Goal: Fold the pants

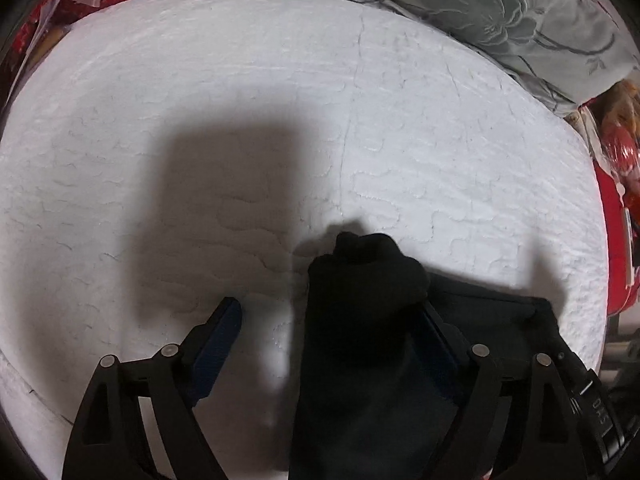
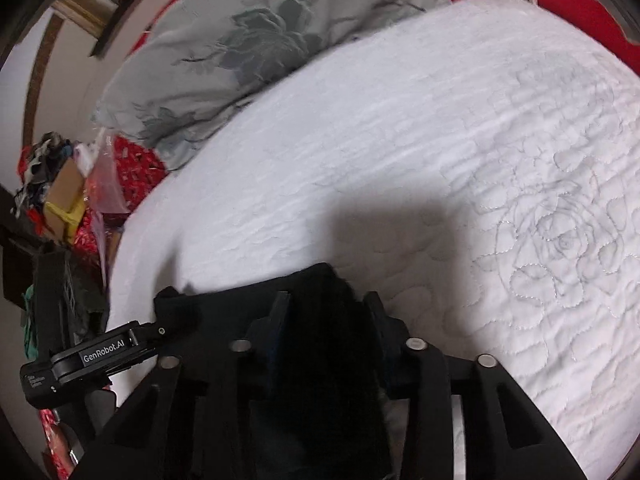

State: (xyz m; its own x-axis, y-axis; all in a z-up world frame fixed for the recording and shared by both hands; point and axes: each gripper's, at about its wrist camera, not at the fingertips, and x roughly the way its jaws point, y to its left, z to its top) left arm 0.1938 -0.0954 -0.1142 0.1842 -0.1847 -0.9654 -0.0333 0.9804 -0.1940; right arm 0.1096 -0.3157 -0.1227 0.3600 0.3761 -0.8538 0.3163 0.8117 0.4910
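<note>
Pinching black pants, the right tool shows; the left tool gapes.

The right claw pinches a bunched fold of the black pants between its two fingers above the white quilted bed. The left claw, labelled GenRobot.AI, sits at the pants' left edge. A grey floral pillow lies beyond.

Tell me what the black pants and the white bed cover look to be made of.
Black pants: soft matte cloth, likely knit or fleece; they bunch limply, no sheen. White bed cover: quilted fabric, probably cotton or polyester; stitched wavy lines and a sewn rose show.
</note>
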